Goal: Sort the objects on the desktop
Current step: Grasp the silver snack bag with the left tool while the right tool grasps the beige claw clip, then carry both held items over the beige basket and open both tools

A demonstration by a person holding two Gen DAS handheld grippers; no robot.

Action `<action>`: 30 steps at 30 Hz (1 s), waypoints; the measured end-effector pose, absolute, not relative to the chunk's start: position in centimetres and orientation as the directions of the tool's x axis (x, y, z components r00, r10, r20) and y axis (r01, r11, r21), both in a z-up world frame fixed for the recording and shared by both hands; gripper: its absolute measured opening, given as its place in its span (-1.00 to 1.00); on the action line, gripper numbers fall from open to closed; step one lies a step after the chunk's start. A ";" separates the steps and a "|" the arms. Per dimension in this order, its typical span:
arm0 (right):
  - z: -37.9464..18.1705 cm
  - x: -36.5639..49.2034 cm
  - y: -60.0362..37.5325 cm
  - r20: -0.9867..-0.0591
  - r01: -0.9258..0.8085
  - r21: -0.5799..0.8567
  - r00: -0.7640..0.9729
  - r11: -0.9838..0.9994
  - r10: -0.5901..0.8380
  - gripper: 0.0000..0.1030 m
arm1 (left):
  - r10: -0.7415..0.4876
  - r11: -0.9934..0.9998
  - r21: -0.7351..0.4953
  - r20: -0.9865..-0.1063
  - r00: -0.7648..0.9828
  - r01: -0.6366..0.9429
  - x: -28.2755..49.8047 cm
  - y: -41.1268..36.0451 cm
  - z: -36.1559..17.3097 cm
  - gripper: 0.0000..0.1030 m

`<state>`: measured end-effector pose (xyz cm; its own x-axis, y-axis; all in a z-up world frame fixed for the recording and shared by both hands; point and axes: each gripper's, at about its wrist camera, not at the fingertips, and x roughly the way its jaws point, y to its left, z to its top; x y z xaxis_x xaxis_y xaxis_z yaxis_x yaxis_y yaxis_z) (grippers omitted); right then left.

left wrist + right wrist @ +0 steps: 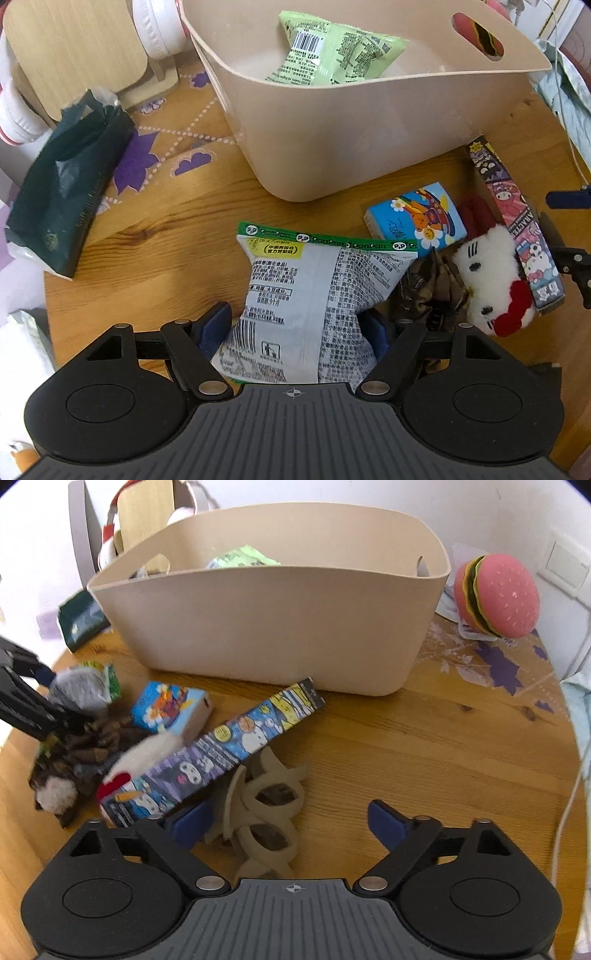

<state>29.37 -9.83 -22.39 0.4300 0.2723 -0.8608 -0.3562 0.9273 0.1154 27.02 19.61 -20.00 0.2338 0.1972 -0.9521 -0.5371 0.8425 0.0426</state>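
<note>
The left gripper [295, 328] straddles a crinkled, glossy grey snack bag [314, 291] on the wooden table [177, 229], jaws wide, pads beside it. The right gripper [290, 821] stands wide open over a matte beige curved hair claw [264, 812], gripping nothing. The smooth beige plastic bin [332, 140] holds a green packet [332, 51].

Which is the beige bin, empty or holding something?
Holding something: a light green snack packet lies inside the beige bin, visible over its rim in both views.
</note>
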 end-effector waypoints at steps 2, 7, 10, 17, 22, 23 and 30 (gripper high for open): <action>-22.4 29.5 -10.0 -0.853 -0.350 0.151 0.426 0.924 0.301 0.46 | 0.190 0.841 0.034 -0.953 0.235 -0.540 27.2 19.8 -20.3 0.47; -22.3 30.1 -10.8 -0.843 -0.330 0.250 0.389 0.910 0.372 0.08 | 0.171 0.827 -0.001 -0.952 0.253 -0.562 27.1 20.2 -21.2 0.46; -22.4 30.2 -11.1 -0.841 -0.314 0.273 0.380 0.909 0.384 0.05 | 0.172 0.830 -0.007 -0.948 0.269 -0.558 27.1 20.0 -21.2 0.42; -23.1 30.4 -12.4 -0.824 -0.212 0.385 0.359 0.898 0.438 -0.14 | 0.160 0.803 -0.044 -0.945 0.286 -0.595 26.2 19.9 -21.0 0.32; -22.7 30.0 -13.3 -0.819 -0.191 0.384 0.381 0.903 0.429 -0.18 | 0.159 0.789 -0.059 -0.942 0.297 -0.612 25.5 19.7 -20.8 0.30; -22.7 30.0 -13.5 -0.820 -0.187 0.383 0.383 0.905 0.426 -0.18 | 0.159 0.786 -0.062 -0.941 0.299 -0.615 25.4 19.6 -20.7 0.30; -21.9 29.2 -15.2 -0.813 -0.151 0.383 0.414 0.911 0.410 -0.18 | 0.177 0.771 -0.082 -0.925 0.337 -0.631 24.8 19.3 -19.2 0.30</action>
<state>29.23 -15.18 -21.92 0.4139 0.4102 -0.8127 -0.1515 0.9113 0.3828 24.80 19.31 -19.17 0.3374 0.1772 -0.9245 -0.6311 0.7713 -0.0824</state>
